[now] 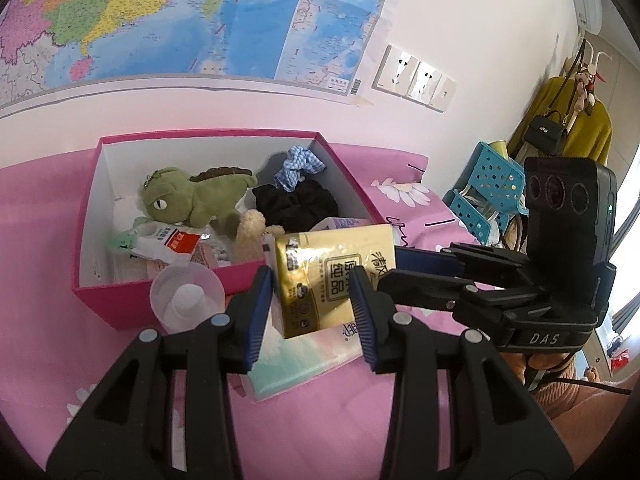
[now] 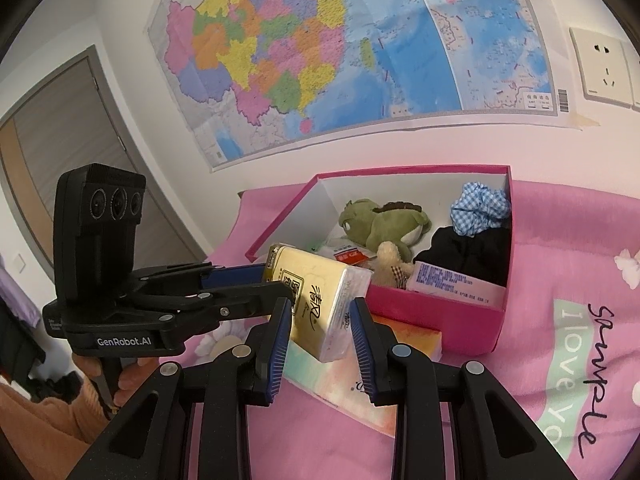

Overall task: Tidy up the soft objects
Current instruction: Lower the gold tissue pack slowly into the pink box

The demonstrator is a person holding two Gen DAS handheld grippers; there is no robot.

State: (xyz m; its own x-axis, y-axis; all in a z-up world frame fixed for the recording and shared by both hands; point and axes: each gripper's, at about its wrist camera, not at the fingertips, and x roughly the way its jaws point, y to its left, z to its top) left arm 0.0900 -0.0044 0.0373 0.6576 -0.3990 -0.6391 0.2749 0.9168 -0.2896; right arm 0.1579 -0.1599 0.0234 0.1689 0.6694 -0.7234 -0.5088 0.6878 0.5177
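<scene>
A gold tissue pack [image 1: 328,280] is held up in front of an open pink box [image 1: 100,292]; both grippers have their blue pads around it. My left gripper [image 1: 310,308] is closed on its sides. My right gripper [image 2: 320,324] grips the same pack [image 2: 316,300] from the other side. The box [image 2: 472,320] holds a green plush dinosaur [image 1: 192,200], a beige plush [image 1: 250,236], a black cloth [image 1: 296,204], a blue checked scrunchie [image 1: 298,166] and small packets [image 1: 168,240].
A pastel tissue pack [image 1: 300,360] lies on the pink bedspread [image 1: 320,420] under the gold one. A clear plastic cup [image 1: 186,296] stands by the box's near wall. A blue basket [image 1: 488,188] and hanging clothes [image 1: 560,120] are at the right. A map [image 2: 340,48] covers the wall.
</scene>
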